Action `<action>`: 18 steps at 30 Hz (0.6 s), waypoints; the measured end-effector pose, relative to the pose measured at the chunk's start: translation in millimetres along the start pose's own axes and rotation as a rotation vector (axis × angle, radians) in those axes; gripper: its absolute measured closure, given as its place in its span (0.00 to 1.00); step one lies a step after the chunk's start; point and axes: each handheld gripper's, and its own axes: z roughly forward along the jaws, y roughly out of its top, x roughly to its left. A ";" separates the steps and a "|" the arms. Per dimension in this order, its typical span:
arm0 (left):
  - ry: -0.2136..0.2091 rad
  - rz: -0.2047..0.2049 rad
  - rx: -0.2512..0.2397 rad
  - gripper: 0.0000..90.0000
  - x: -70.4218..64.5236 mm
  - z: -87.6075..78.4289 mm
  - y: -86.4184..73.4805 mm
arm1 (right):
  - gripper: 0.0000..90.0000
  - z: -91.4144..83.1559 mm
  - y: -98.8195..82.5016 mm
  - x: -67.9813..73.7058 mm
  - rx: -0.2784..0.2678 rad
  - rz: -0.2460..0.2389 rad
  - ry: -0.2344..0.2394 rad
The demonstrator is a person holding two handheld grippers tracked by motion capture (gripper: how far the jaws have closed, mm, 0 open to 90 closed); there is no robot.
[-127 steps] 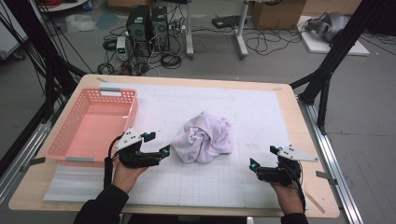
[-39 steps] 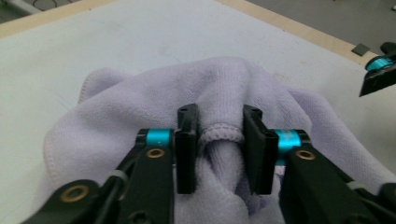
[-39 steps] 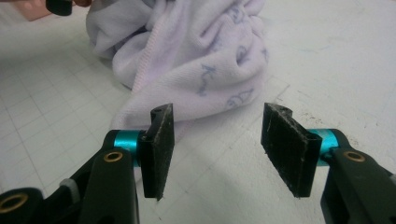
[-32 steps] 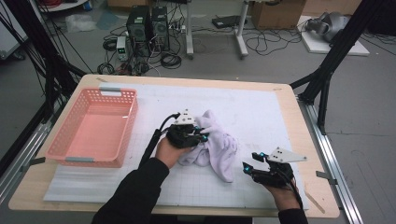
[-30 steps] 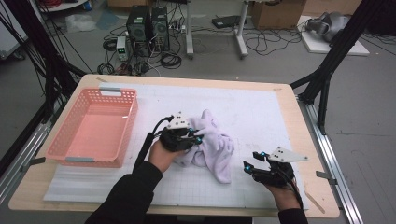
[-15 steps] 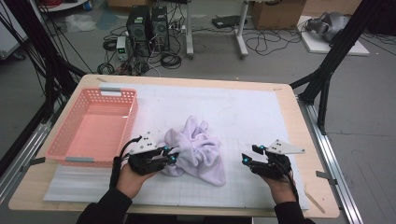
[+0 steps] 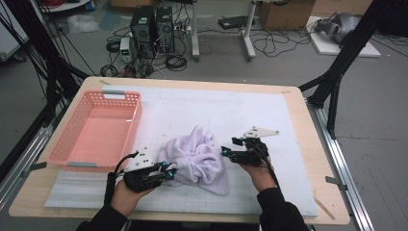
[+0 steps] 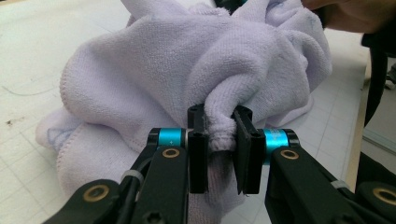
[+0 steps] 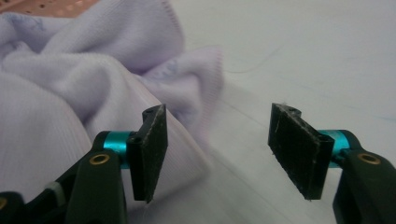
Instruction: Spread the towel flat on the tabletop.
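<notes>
Lilac towel (image 7: 197, 161), dragged nearer the table's front edge, sits pinched in the left gripper (image 8: 219, 140) while the right gripper (image 9: 217, 154), jaws just widening and empty, closes in to take another hem.

The high view is looking down over the tabletop (image 7: 269, 110); both gripper views are sitting close, sharing the lilac towel (image 7: 199, 161) (image 8: 187, 70) (image 9: 70, 93).

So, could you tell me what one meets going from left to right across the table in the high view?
Pink basket → left gripper → lavender towel → right gripper → bare wooden table edge.
</notes>
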 end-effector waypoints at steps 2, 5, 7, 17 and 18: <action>-0.002 0.001 0.002 0.86 0.1 0.7 -0.3 | 0.35 19.5 4.5 1.2 0.043 0.033 0.062; -0.006 0.005 0.003 0.86 0.4 0.8 -0.2 | 0.63 55.7 6.5 9.1 0.192 0.060 0.204; -0.007 0.006 0.001 0.86 0.2 0.6 -0.2 | 0.85 59.9 6.5 12.8 0.221 0.022 0.230; -0.014 0.027 -0.016 0.86 -2.8 -1.7 1.3 | 0.95 -9.0 8.6 -19.3 0.101 -0.051 -0.177; -0.014 0.027 -0.016 0.86 -2.8 -1.7 1.3 | 0.95 -17.0 7.0 -24.7 0.090 -0.038 -0.215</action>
